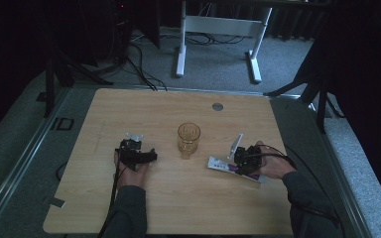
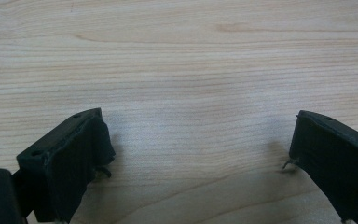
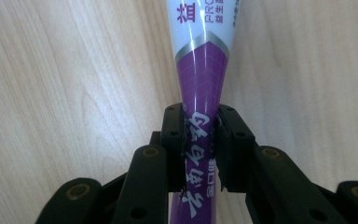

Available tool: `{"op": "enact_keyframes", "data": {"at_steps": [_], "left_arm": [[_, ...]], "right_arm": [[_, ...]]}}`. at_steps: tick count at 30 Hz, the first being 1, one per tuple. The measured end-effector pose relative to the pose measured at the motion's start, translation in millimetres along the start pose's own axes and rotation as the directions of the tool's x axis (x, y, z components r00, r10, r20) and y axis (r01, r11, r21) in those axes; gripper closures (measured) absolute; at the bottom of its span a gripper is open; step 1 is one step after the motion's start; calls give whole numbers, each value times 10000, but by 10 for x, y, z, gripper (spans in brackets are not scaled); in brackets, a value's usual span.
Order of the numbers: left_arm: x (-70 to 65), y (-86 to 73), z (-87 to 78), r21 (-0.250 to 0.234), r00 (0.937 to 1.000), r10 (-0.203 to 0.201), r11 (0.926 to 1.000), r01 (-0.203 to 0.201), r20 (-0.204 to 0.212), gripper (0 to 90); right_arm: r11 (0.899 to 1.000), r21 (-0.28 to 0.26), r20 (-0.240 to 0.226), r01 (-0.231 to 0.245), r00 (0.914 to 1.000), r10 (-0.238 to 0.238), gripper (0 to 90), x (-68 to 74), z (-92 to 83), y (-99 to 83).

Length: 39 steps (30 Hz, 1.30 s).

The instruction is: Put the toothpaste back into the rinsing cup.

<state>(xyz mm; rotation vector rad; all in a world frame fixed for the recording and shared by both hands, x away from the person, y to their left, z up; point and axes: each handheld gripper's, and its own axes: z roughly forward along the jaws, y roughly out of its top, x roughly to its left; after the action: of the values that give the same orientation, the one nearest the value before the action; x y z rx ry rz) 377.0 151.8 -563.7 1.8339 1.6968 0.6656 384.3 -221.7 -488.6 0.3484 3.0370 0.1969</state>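
Tabletop (image 1: 178, 198) holding an empty glass (image 1: 188, 139); we're clamping right gripper (image 3: 200, 140) fingers on the toothpaste tube (image 3: 204, 70), left gripper (image 2: 200, 154) fingers apart, idling.

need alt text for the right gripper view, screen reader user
The right gripper's two black jaws are closed on a purple and white tube, pinching its purple part so it narrows between them. The tube runs up and away over a light wooden table, its white end with printed lettering at the top of the frame.
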Motion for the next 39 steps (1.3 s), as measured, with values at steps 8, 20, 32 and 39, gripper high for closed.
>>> {"op": "enact_keyframes", "data": {"at_steps": [8, 20, 32, 39], "left_arm": [[0, 0, 0, -2, 10000, 1, 10000, -1, 0, 35], [0, 0, 0, 1, 10000, 0, 10000, 0, 2, 36], [0, 0, 0, -3, 10000, -10, 10000, 10, 3, 36], [0, 0, 0, -4, 10000, -7, 10000, 7, 3, 36]], "right_arm": [[9932, -1056, 67, -489, 9987, 499, 755, -51, -115, -27], [9710, -2233, 459, -849, 9942, 975, 756, -142, -280, -29], [9228, -3599, 668, -1375, 9827, 1725, 758, -236, -409, -42], [8980, -4106, 828, -1581, 9743, 2094, 758, -268, -455, -15]]}}
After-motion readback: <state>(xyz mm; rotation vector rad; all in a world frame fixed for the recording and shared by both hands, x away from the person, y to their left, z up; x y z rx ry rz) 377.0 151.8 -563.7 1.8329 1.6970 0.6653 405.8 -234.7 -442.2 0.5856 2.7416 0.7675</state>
